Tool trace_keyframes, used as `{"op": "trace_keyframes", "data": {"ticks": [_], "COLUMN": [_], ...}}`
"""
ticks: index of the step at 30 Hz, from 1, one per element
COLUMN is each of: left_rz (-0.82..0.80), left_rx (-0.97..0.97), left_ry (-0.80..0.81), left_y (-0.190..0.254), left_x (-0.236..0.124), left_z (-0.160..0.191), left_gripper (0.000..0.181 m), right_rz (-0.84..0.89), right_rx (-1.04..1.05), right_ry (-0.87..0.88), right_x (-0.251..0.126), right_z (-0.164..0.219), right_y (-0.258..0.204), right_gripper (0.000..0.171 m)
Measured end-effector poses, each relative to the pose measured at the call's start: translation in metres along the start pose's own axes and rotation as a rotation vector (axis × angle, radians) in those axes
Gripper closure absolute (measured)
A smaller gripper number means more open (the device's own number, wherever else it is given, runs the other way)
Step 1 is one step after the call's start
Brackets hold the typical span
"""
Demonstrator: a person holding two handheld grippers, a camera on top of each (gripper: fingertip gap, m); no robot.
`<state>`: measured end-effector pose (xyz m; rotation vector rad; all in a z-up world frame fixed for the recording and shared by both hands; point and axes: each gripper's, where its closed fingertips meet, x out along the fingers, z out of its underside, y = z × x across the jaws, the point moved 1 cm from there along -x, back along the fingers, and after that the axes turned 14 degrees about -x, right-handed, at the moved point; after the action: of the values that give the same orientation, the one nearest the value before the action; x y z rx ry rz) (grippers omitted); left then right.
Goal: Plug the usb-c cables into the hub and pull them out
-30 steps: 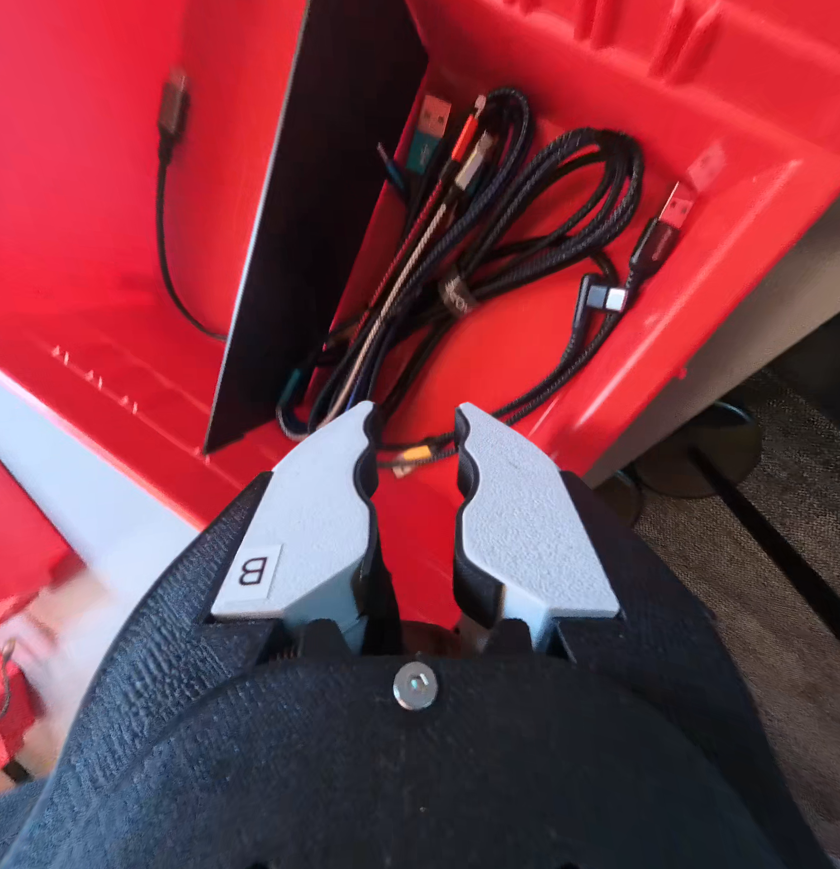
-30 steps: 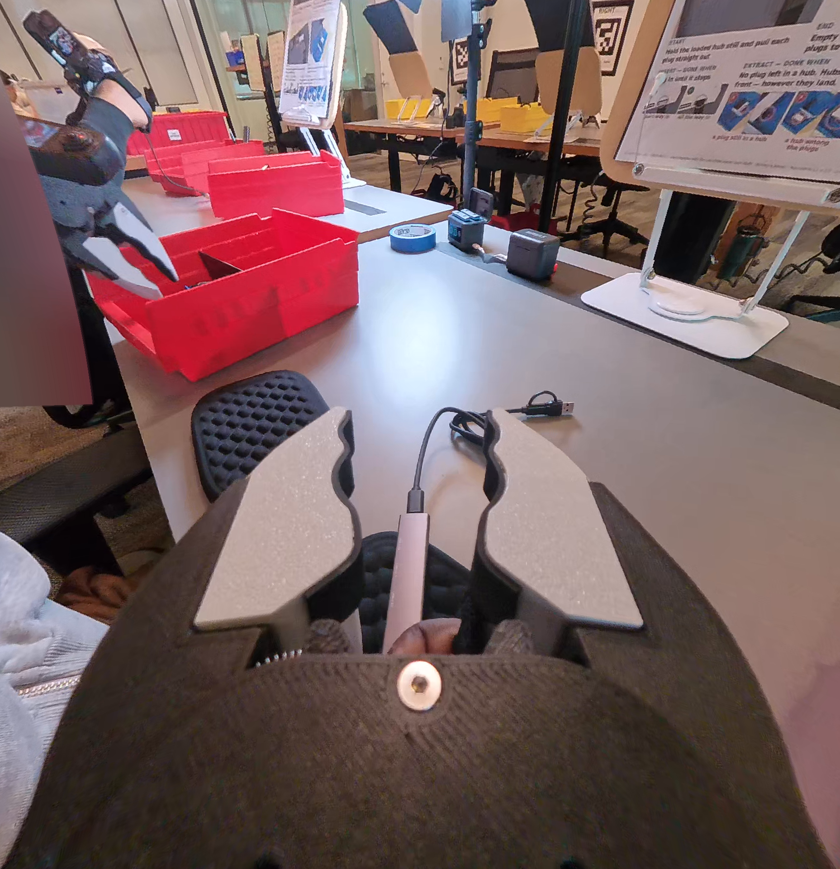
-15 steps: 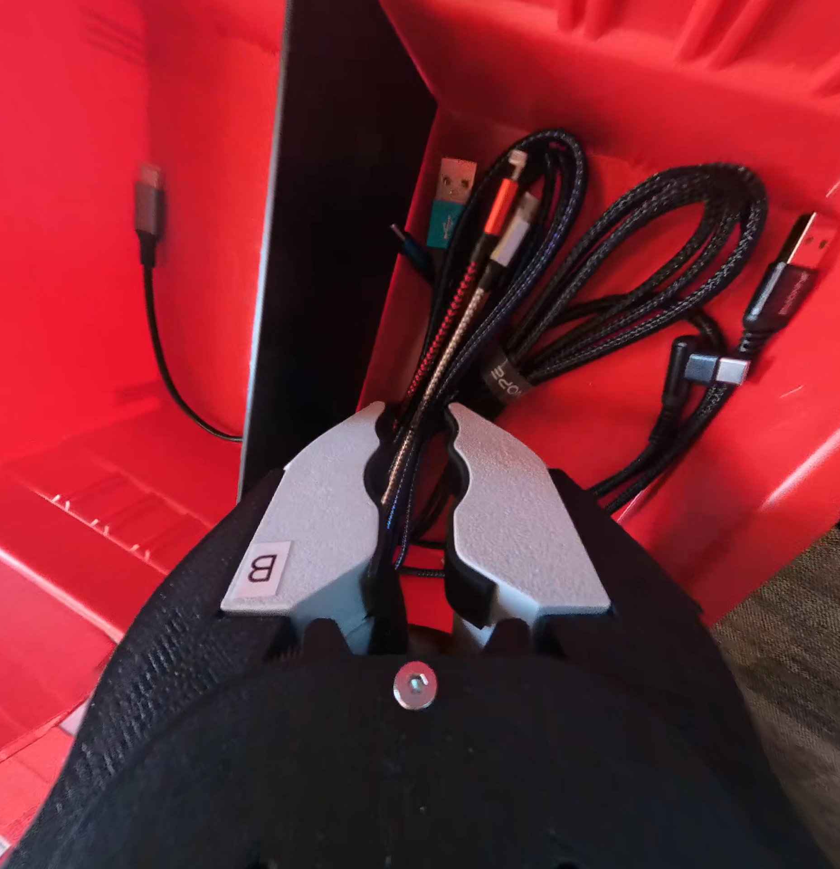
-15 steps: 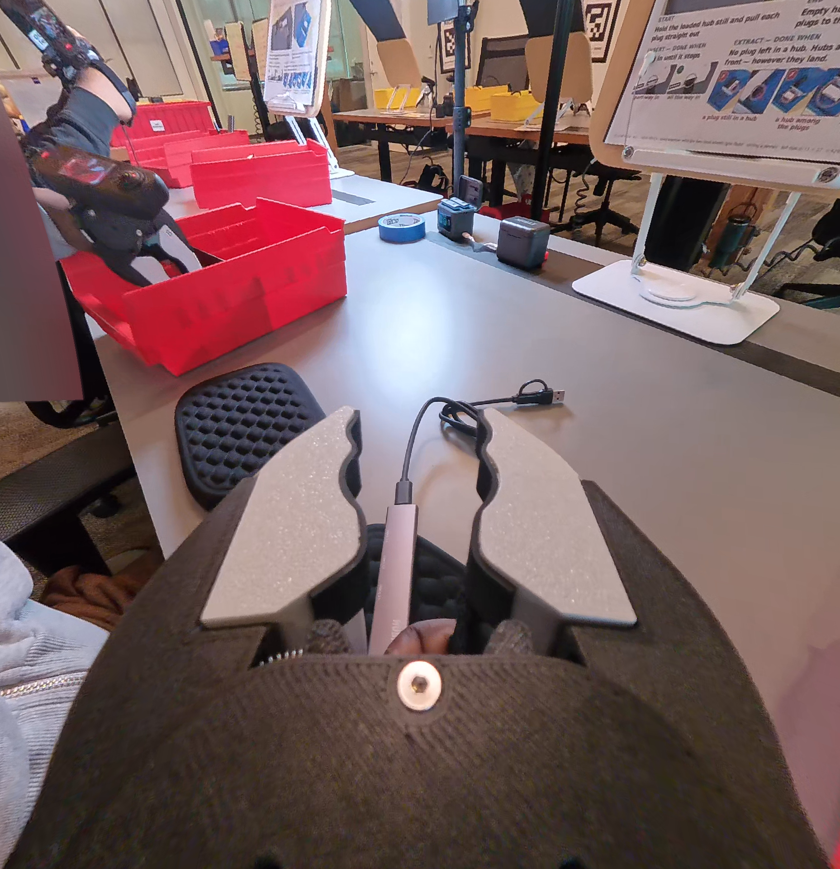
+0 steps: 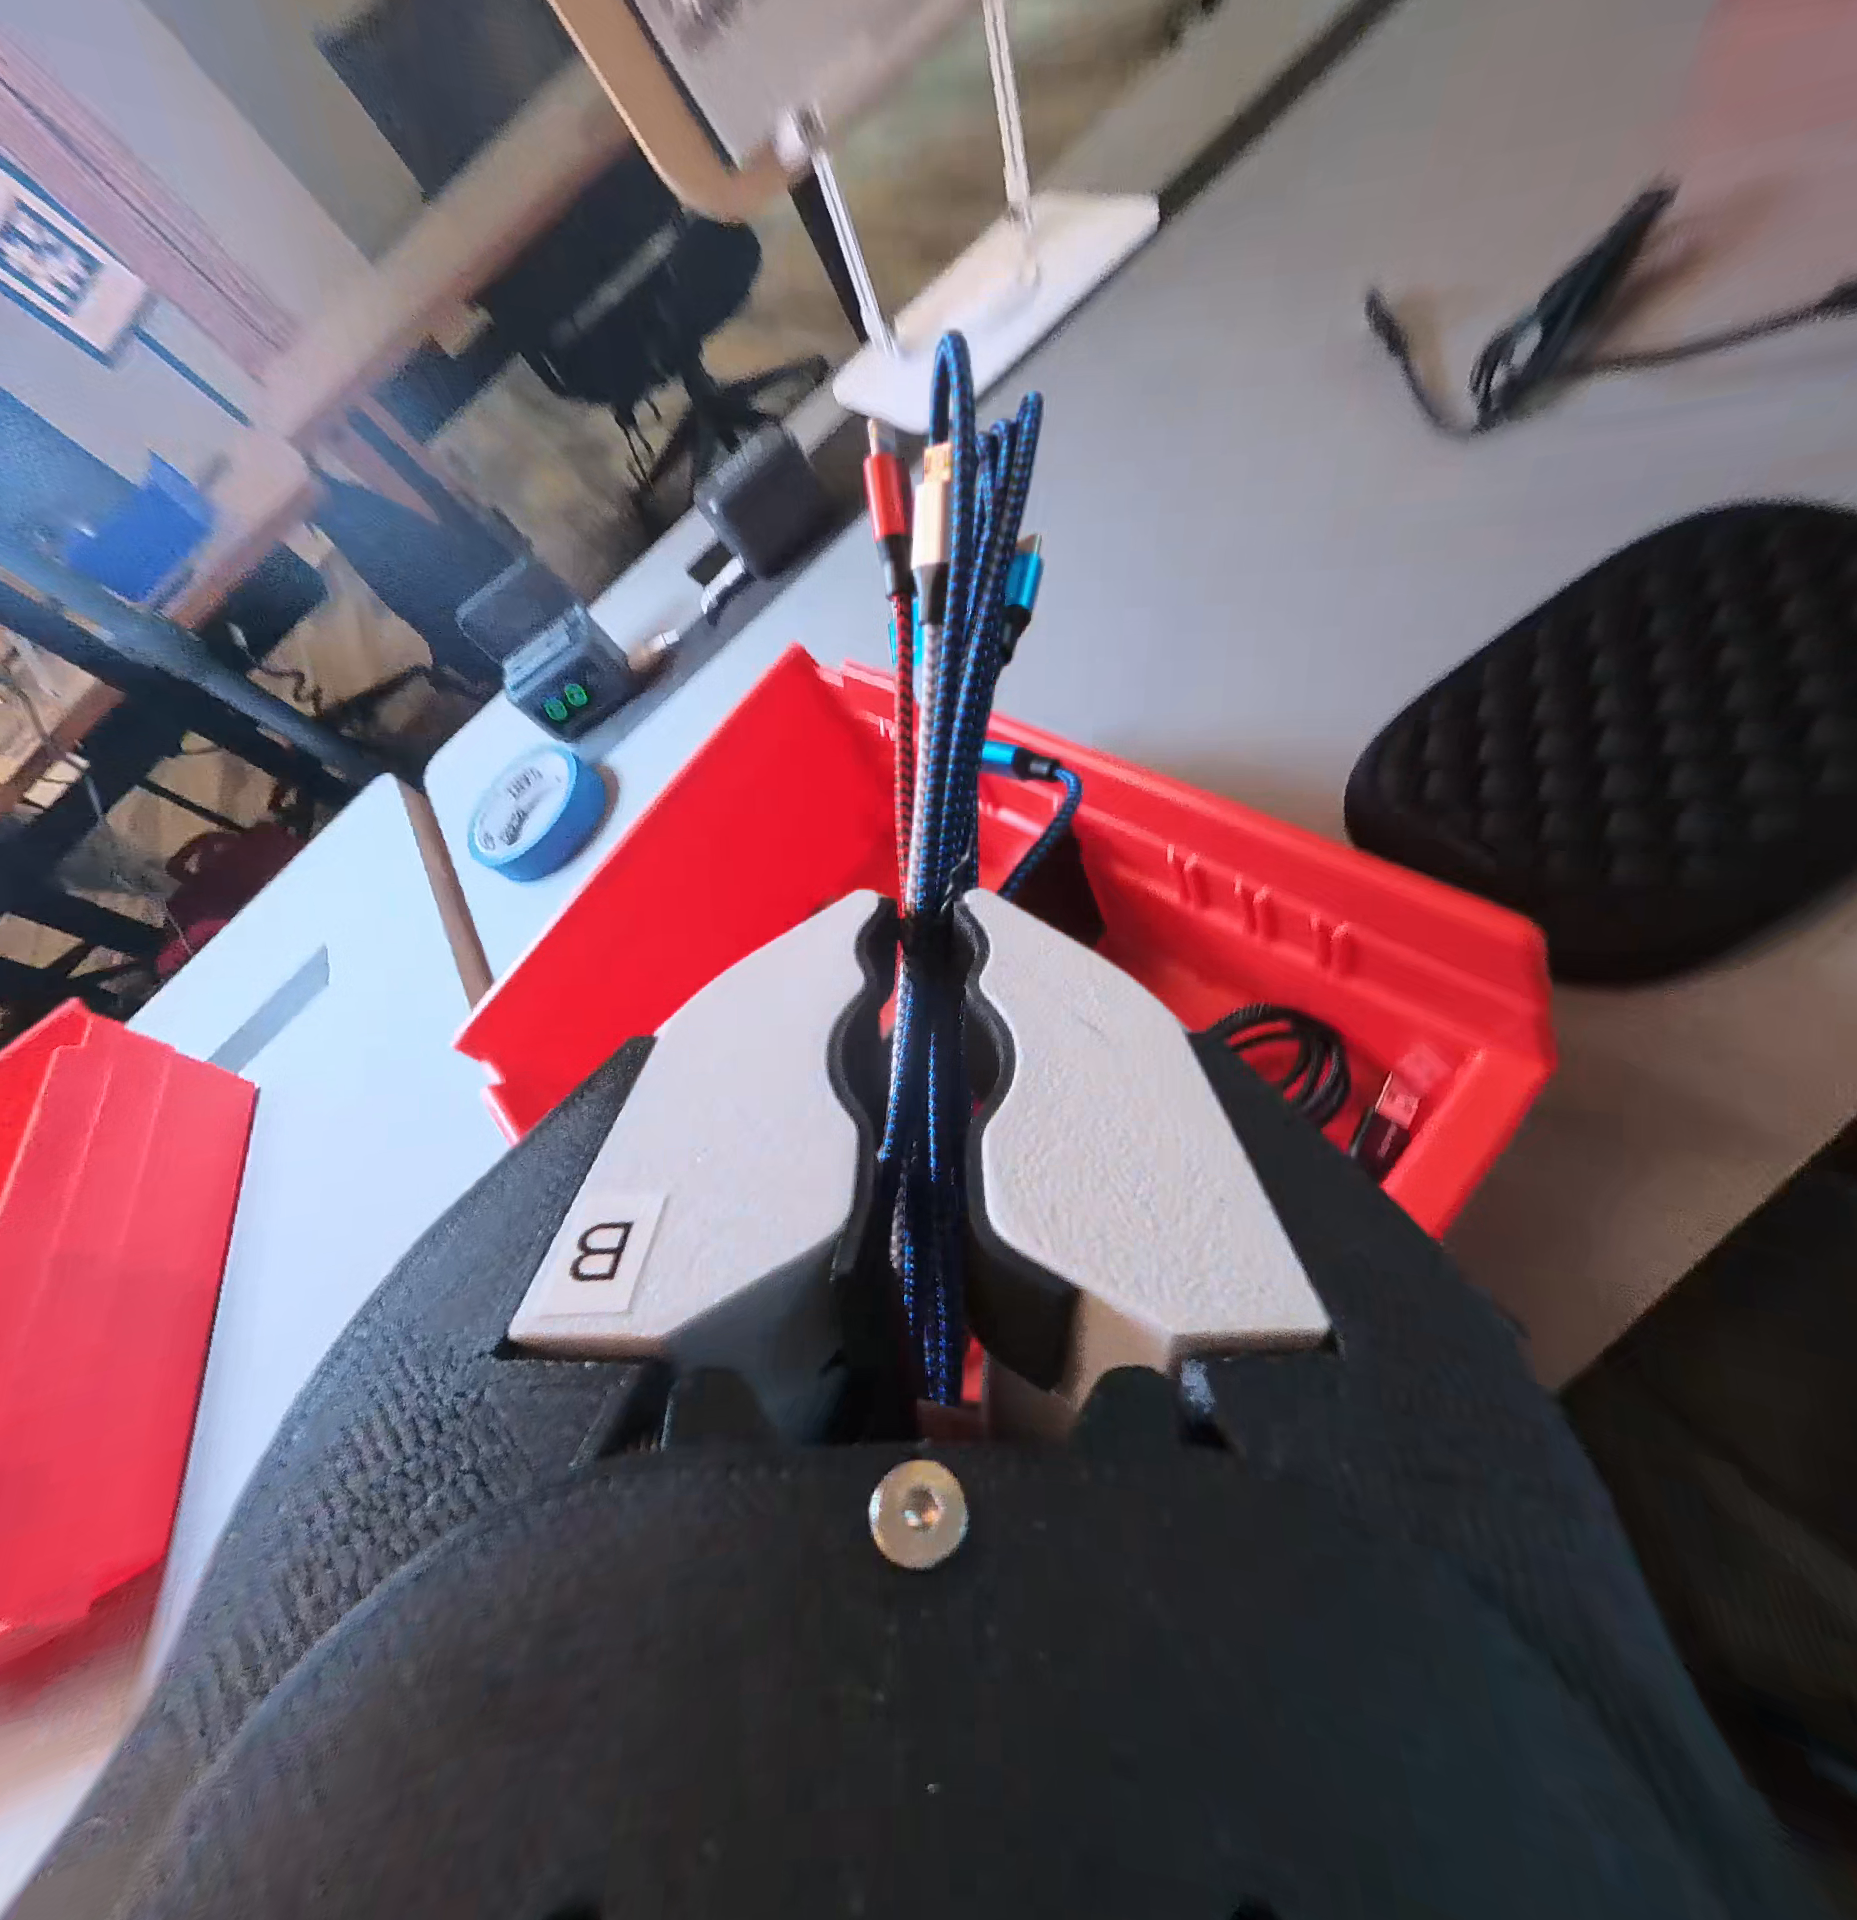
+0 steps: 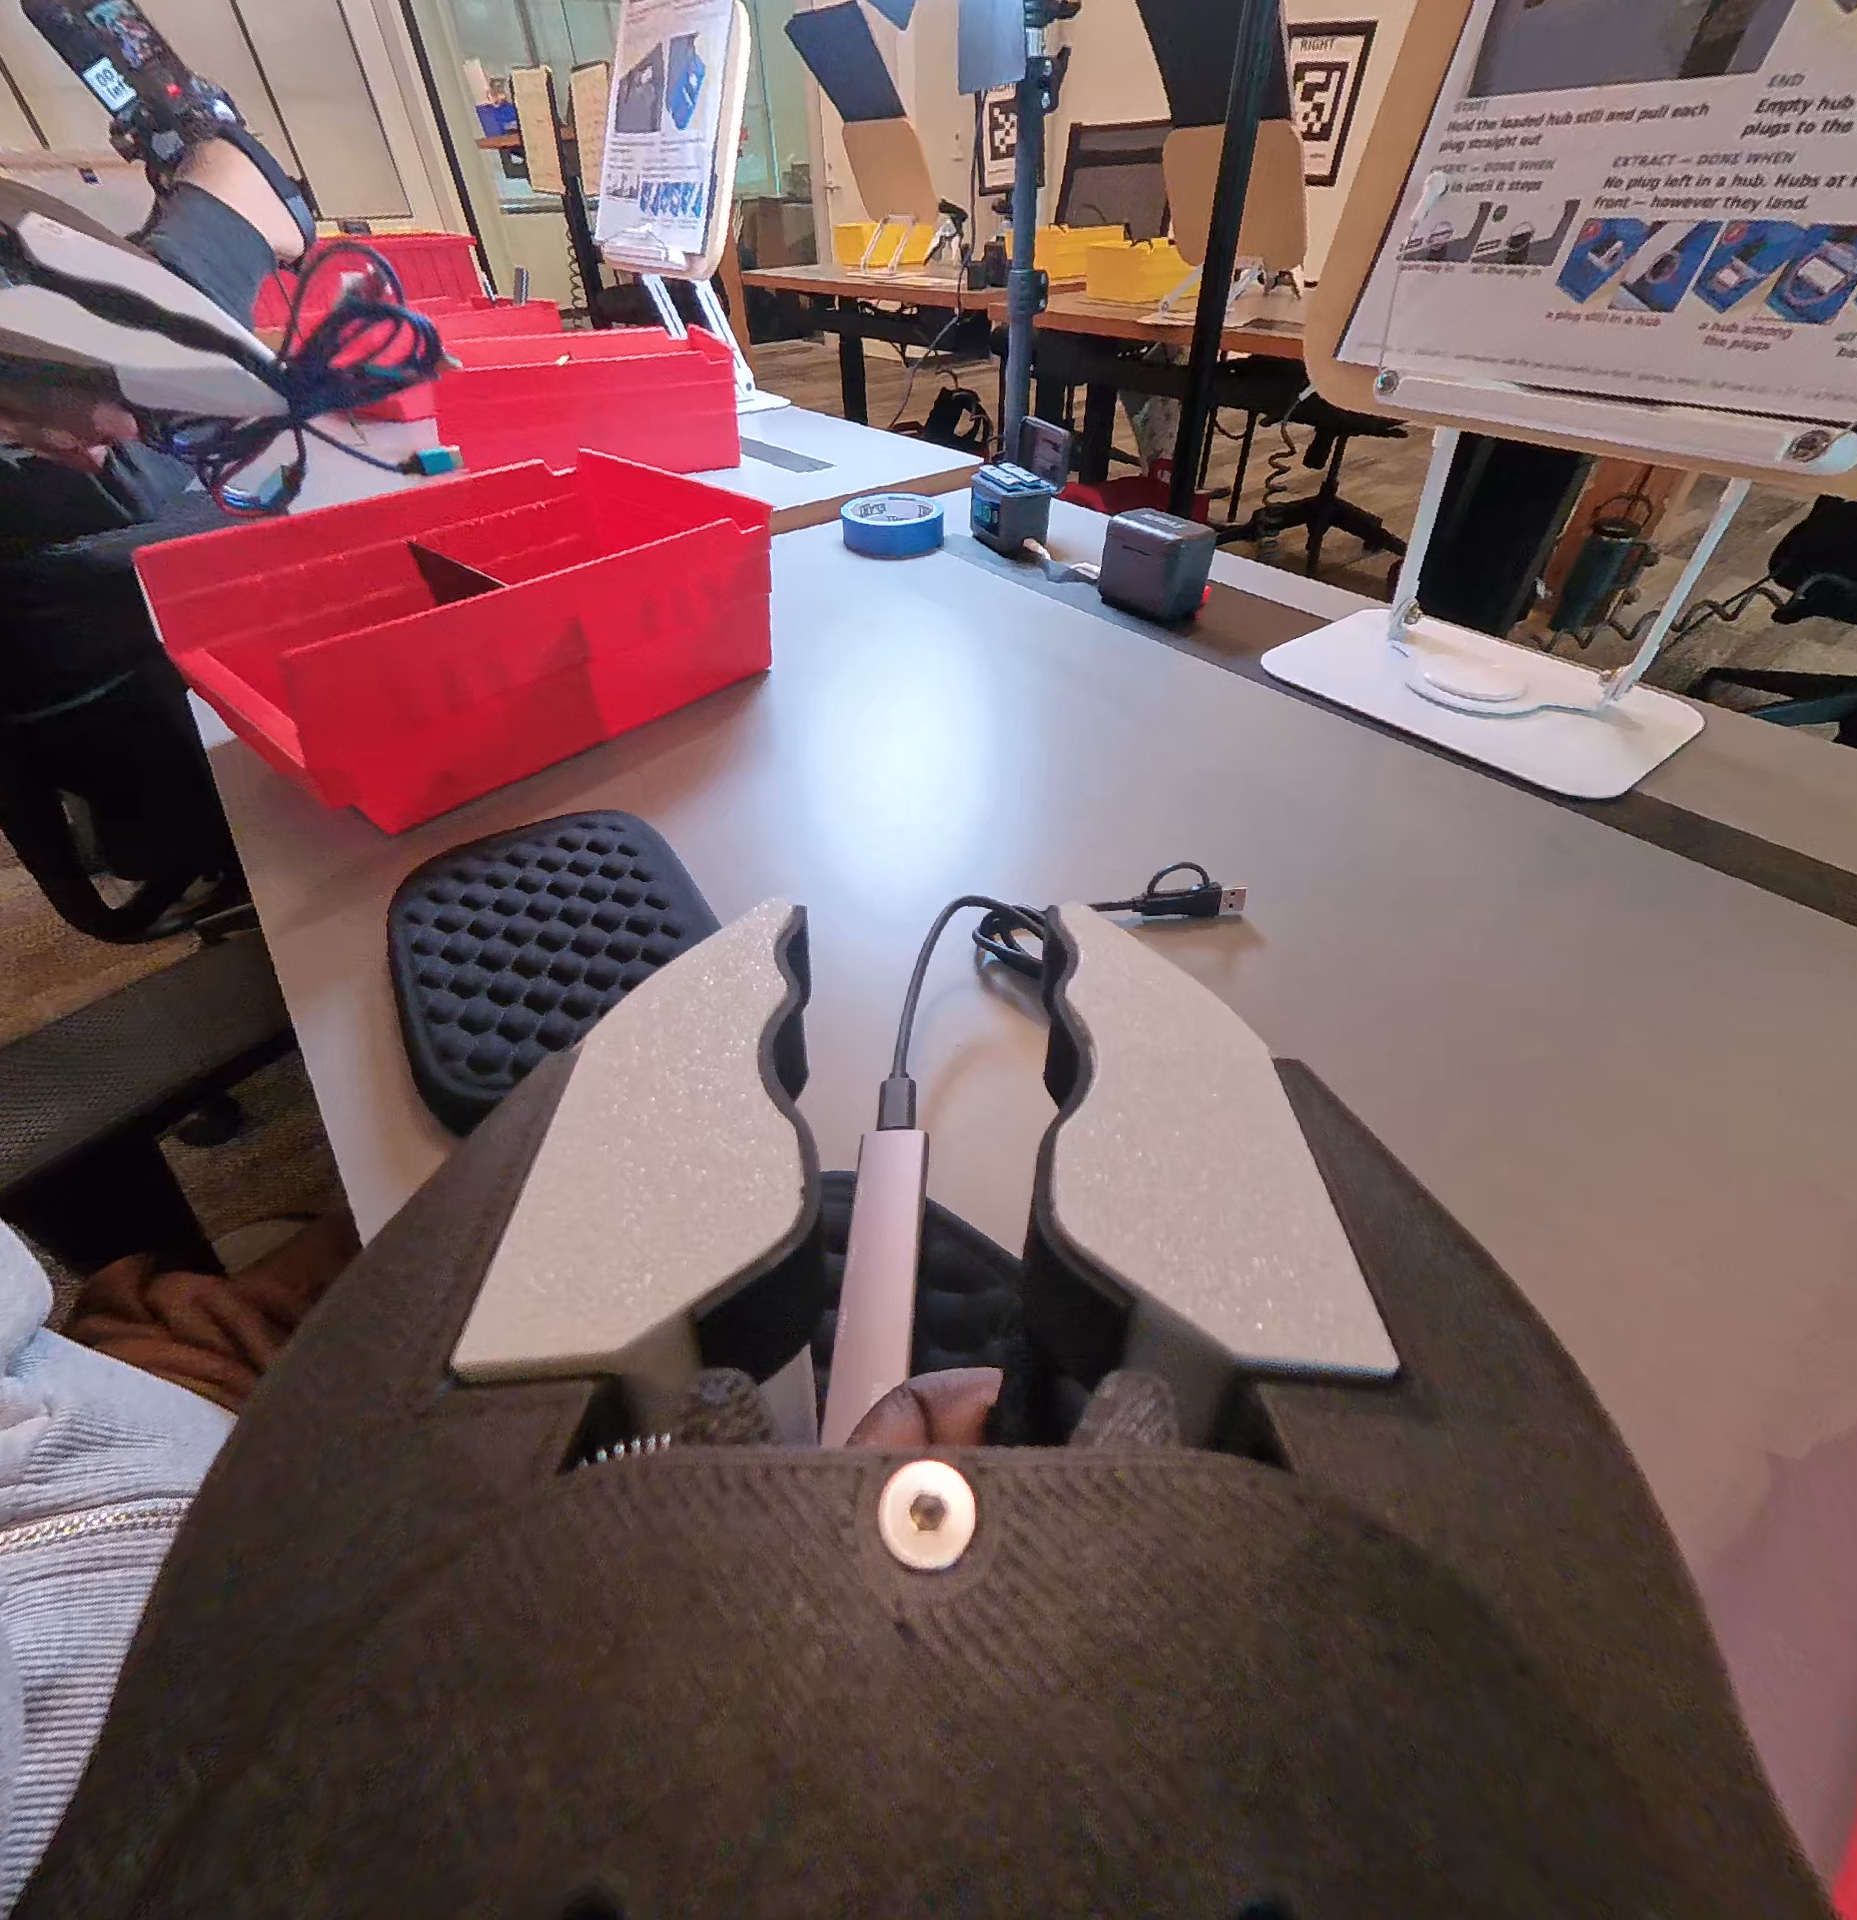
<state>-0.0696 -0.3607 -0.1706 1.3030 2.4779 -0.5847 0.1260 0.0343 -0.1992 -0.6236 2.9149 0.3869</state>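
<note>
Cables [image 5: 939, 727], perhaps four, in left claw [image 5: 926, 920]; one hub [image 6: 874, 1278].

Your left tool [image 5: 926, 914] has gone from spread wide above the red bin [image 5: 1319, 935], to down among the cables, to pinched on a bundle of braided cables [image 5: 945, 727] lifted clear of the bin. In the right wrist view it [image 6: 269, 390] now hangs at the upper left of the frame, above the bin [image 6: 467, 665], the cables [image 6: 321, 416] dangling in loops beneath it.
</note>
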Motion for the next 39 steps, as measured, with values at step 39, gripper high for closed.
{"op": "trace_keyframes", "data": {"ticks": [39], "left_rz": [0.959], "left_rx": [-0.611], "left_ry": [0.223], "left_y": [0.223], "left_x": [0.069], "left_z": [-0.082], "left_gripper": [0.169], "right_rz": [-0.677], "right_rx": [-0.36], "right_ry": [0.451], "right_x": [0.051], "right_z": [-0.087], "right_y": [-0.114], "right_gripper": [0.163]}}
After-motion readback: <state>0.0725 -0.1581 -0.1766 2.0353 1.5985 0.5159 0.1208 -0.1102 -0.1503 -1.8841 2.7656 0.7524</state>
